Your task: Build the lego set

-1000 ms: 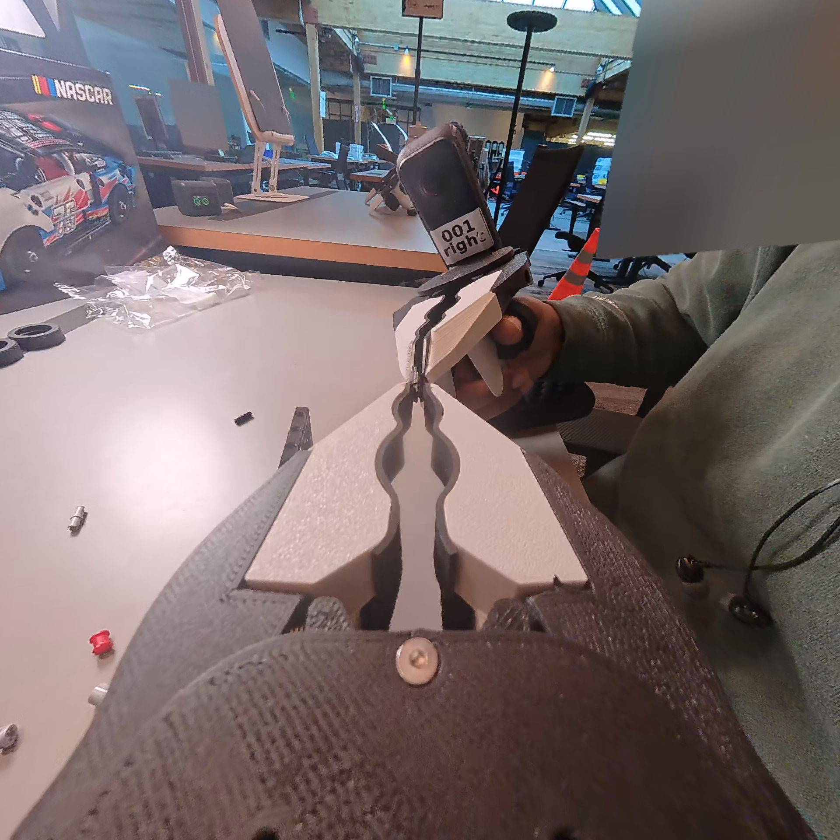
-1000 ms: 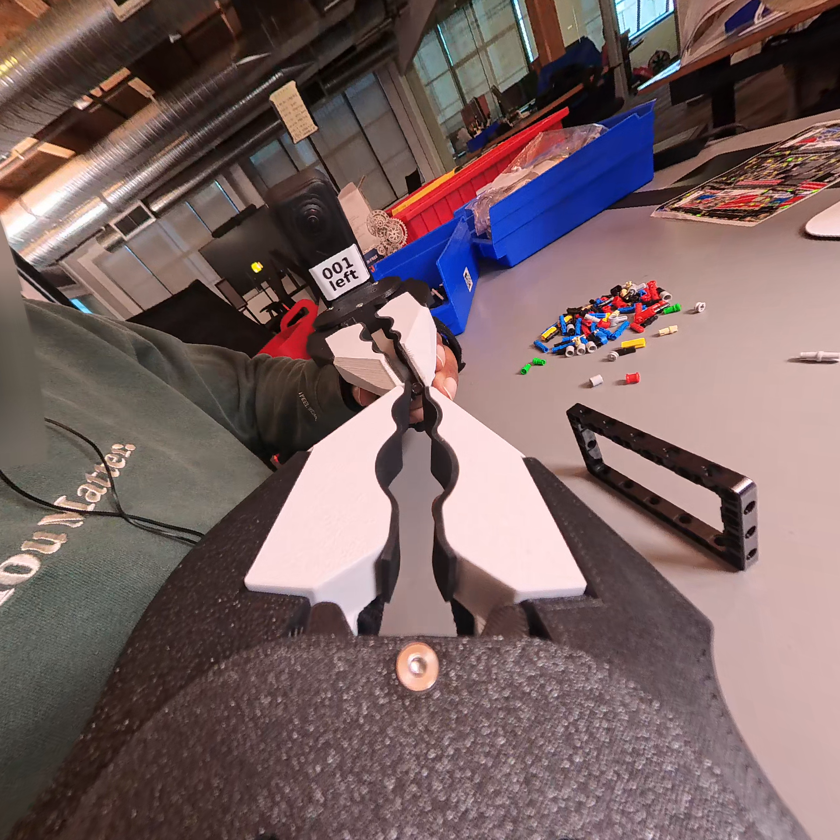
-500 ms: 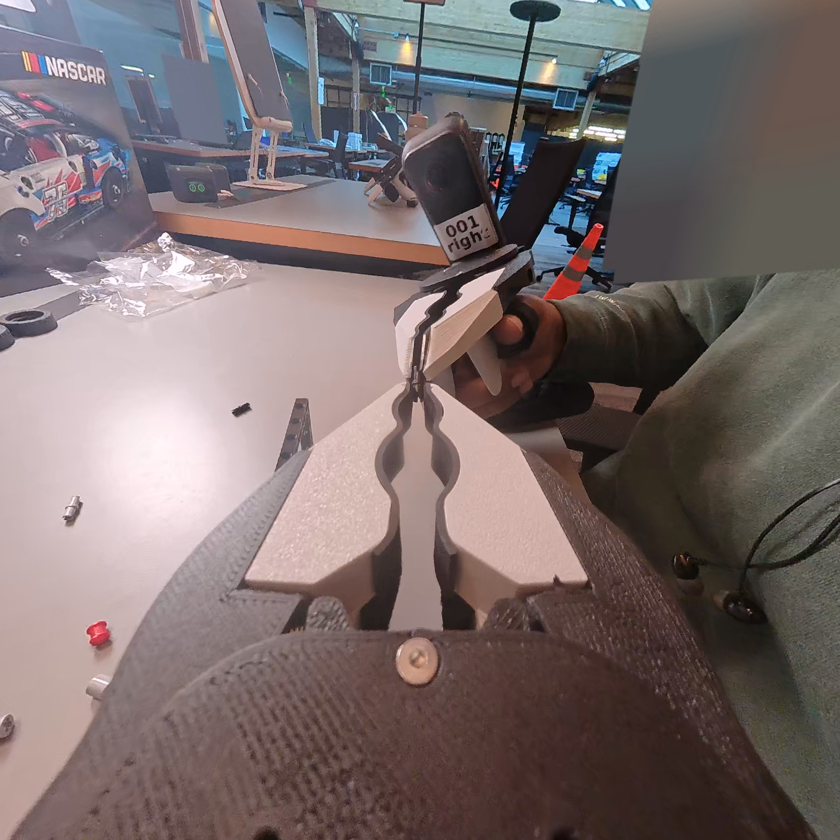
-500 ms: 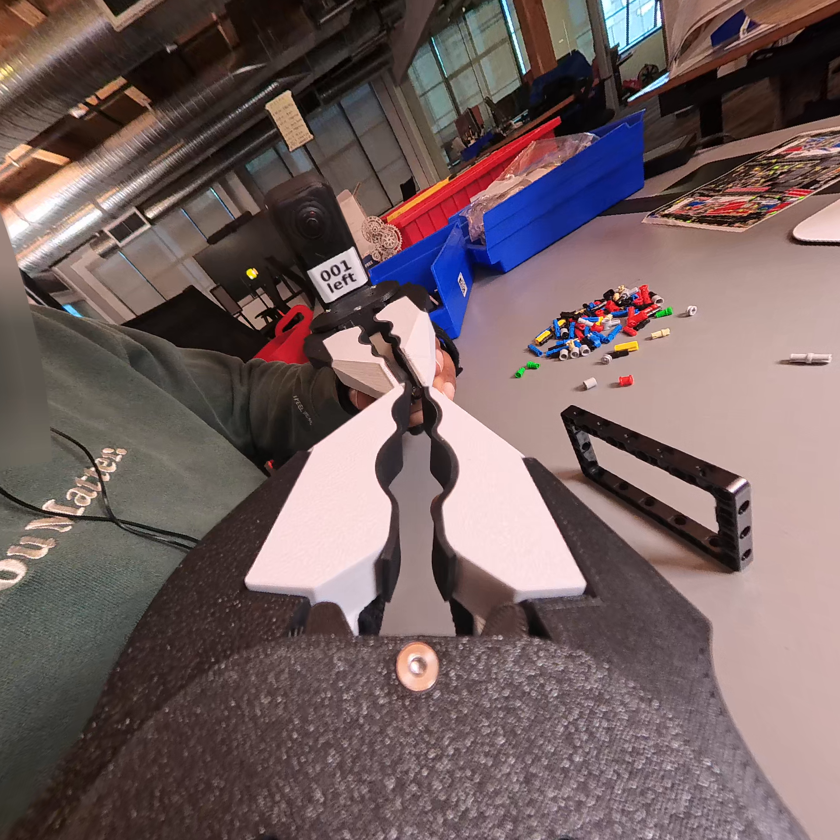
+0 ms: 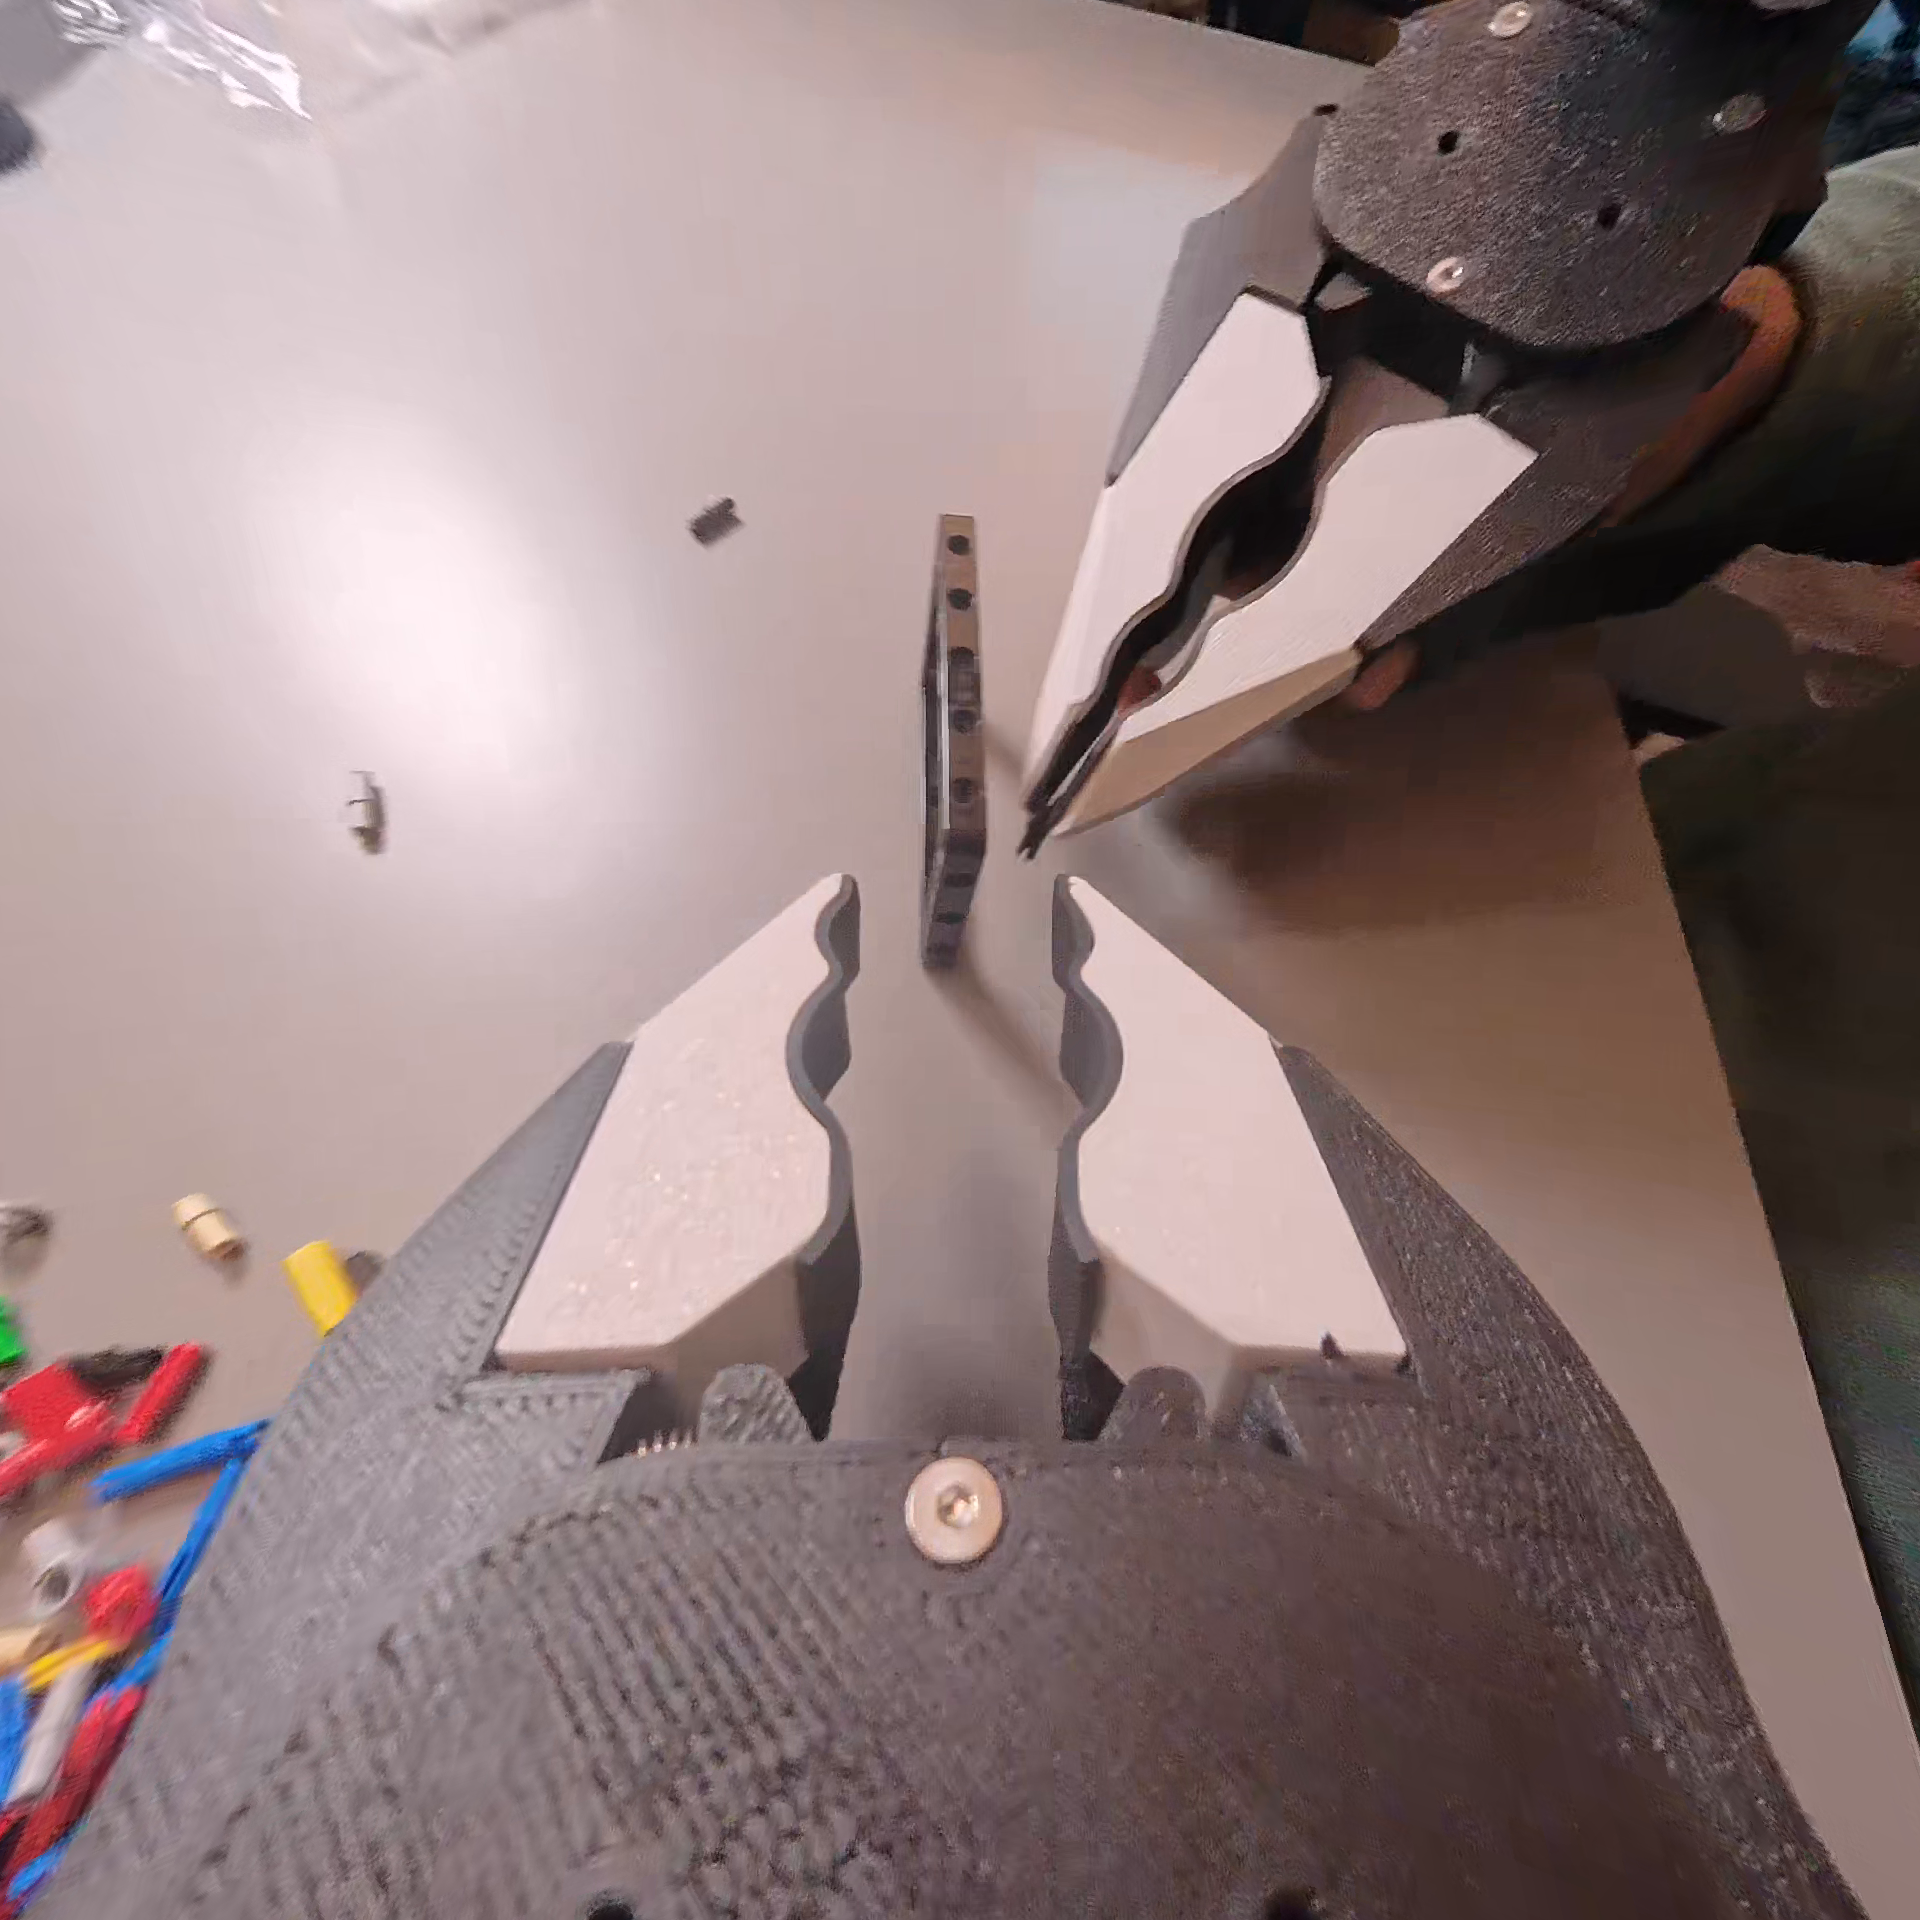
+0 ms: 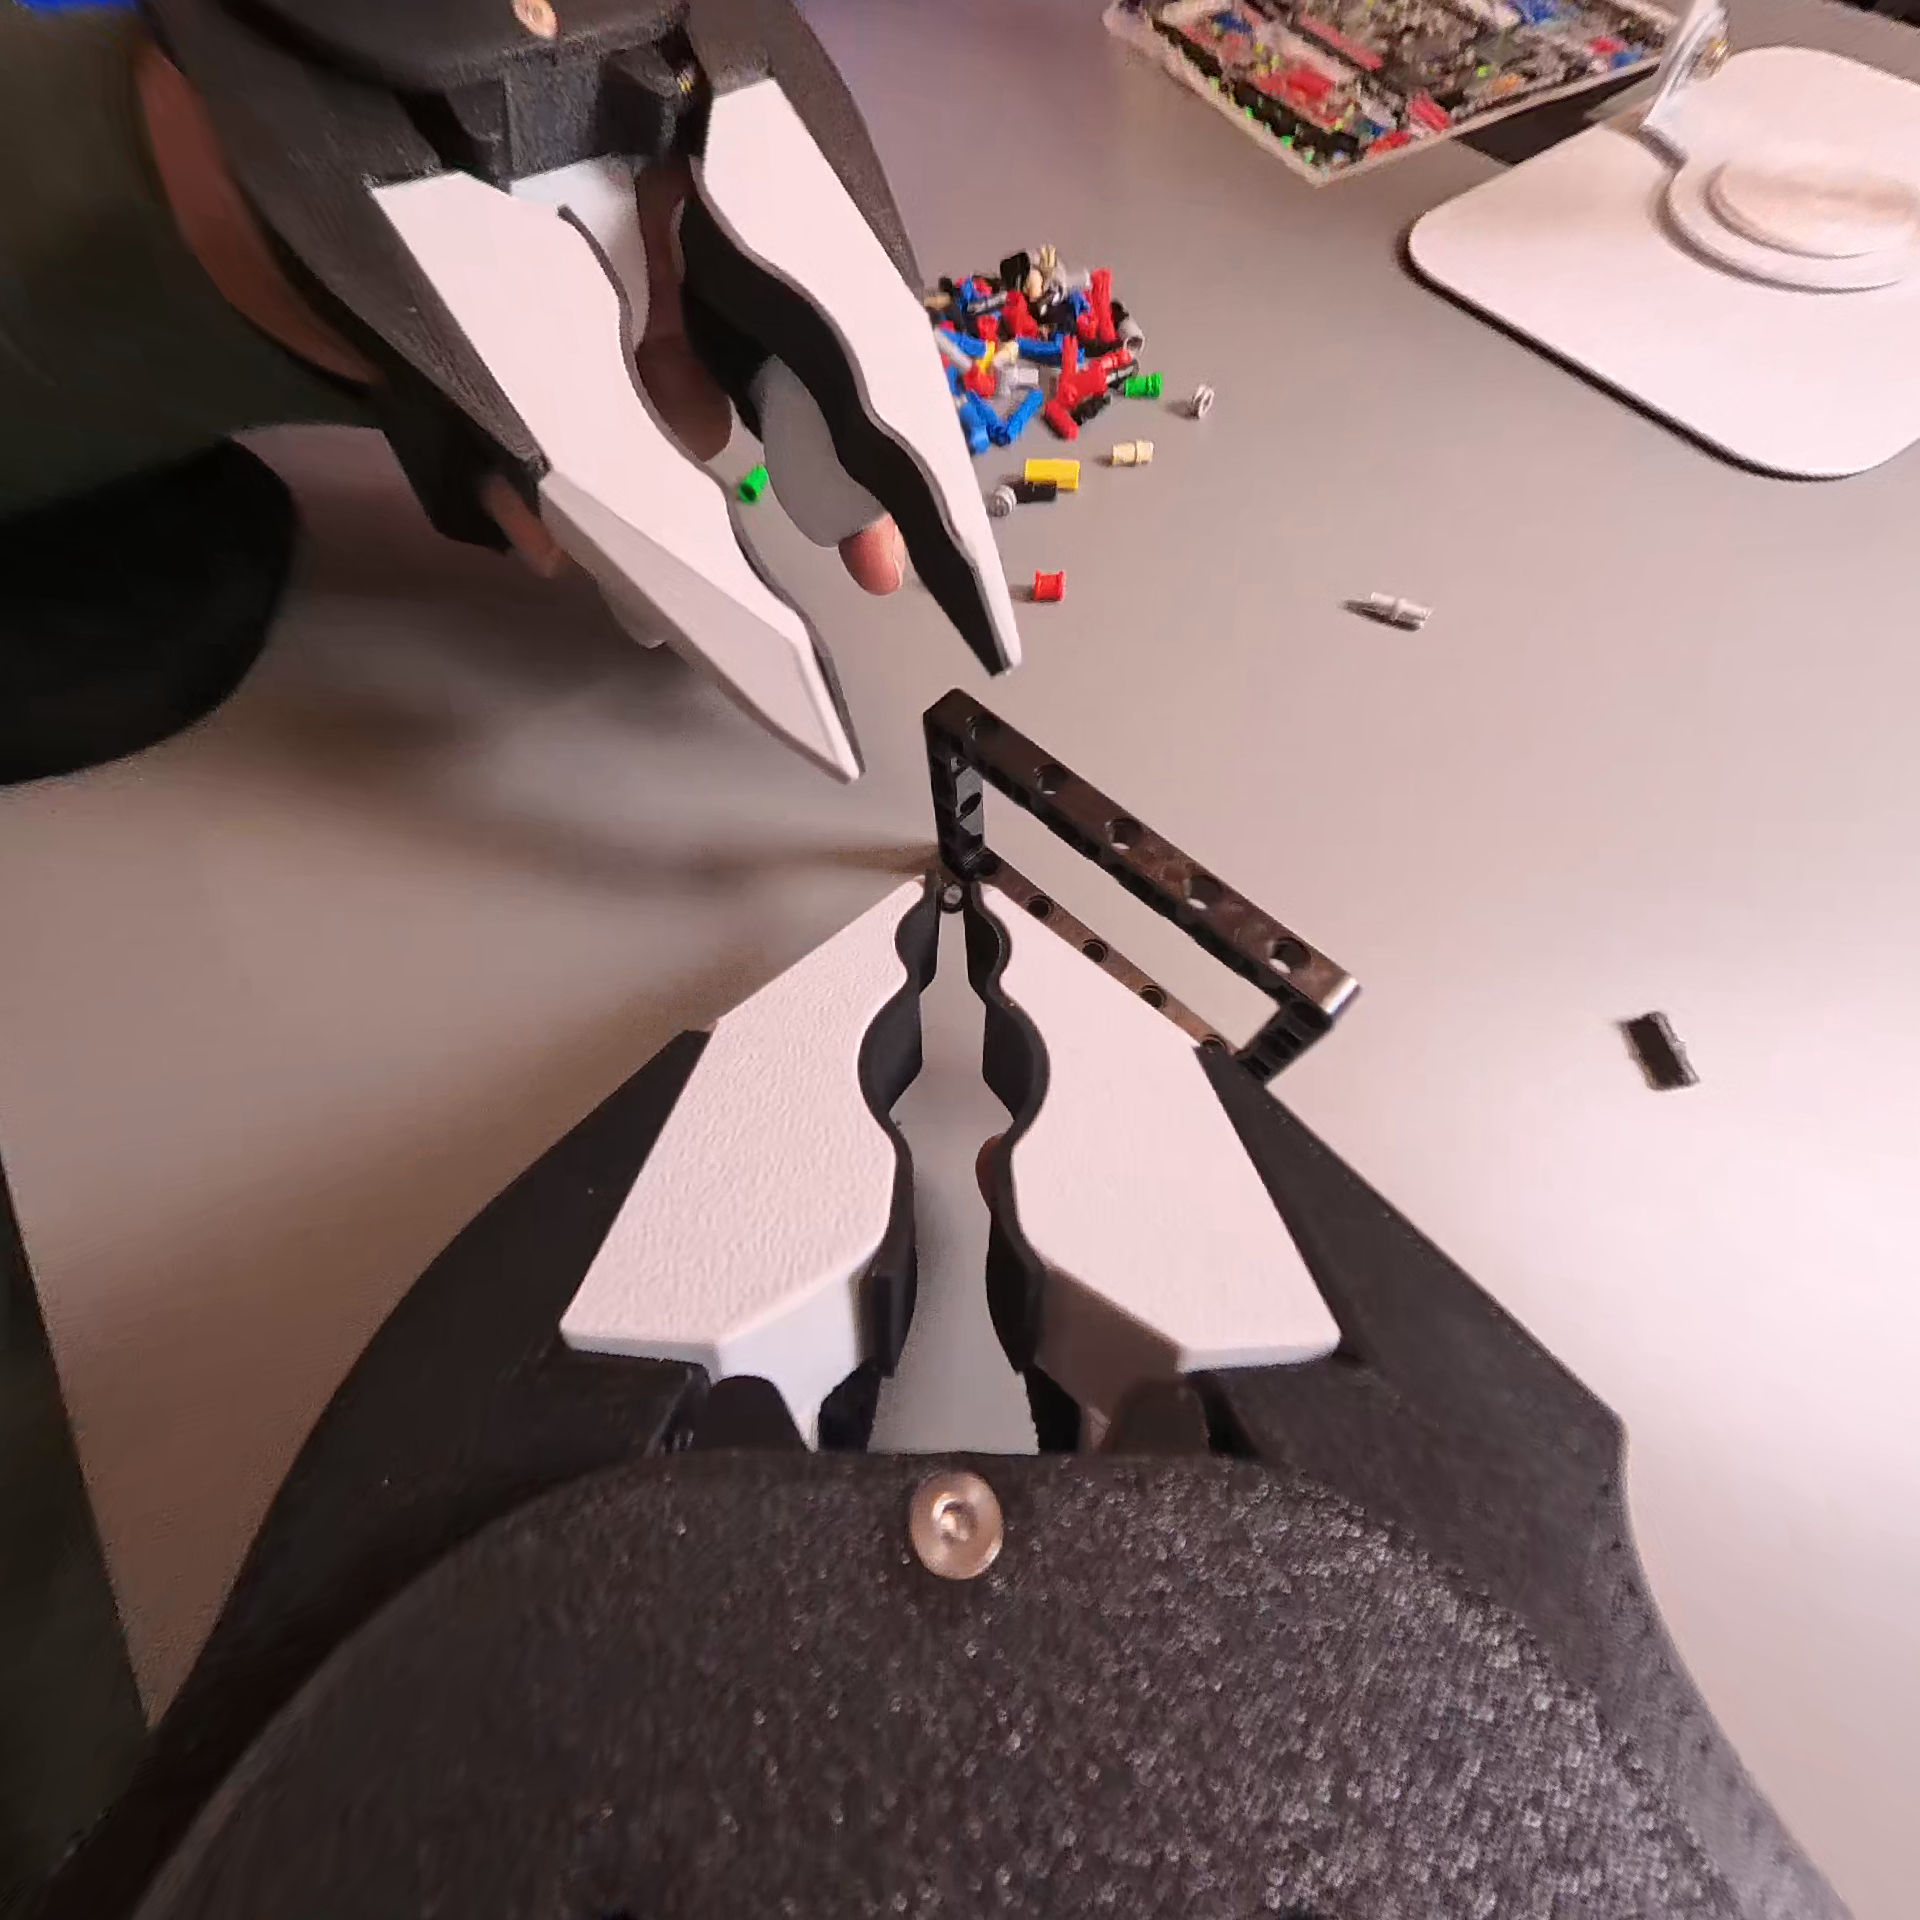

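Left tongs (image 5: 956,894) wide before black frame's (image 5: 954,748) end; right tongs (image 6: 954,896) pinching small black pin (image 6: 954,894) beside it.

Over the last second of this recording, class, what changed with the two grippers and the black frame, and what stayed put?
Both grippers tipped down from tip-to-tip in the air to the table. The left gripper opened, its fingers now flanking the black frame. The right gripper stayed shut on a small dark piece, now at the frame's corner. The frame and the pile of loose pieces stayed put.
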